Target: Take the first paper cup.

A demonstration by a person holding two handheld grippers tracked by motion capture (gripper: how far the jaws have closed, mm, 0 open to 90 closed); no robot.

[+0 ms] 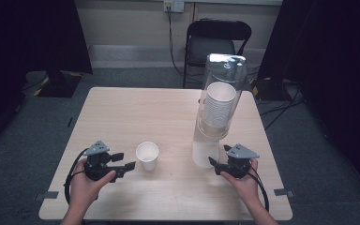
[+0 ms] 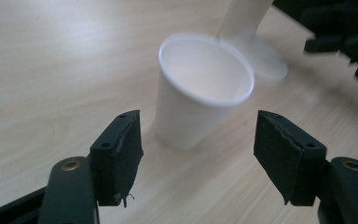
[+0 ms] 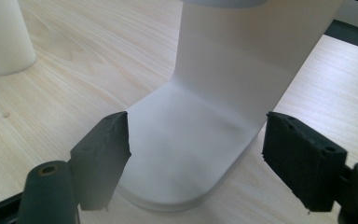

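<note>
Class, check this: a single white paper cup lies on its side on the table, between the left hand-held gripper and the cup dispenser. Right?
Not quite. The cup stands upright, mouth up, as the left gripper view shows. It is indeed between the left hand-held gripper and the dispenser.

Overhead forward-down; two close table-level views

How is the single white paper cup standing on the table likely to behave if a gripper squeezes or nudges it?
The paper cup looks thin-walled and empty, so it is probably very light and would likely slide or tip at a nudge. Its open rim may crumple under a firm squeeze. It narrows toward the base, so it could slip downward between the pads of the open left gripper.
</note>
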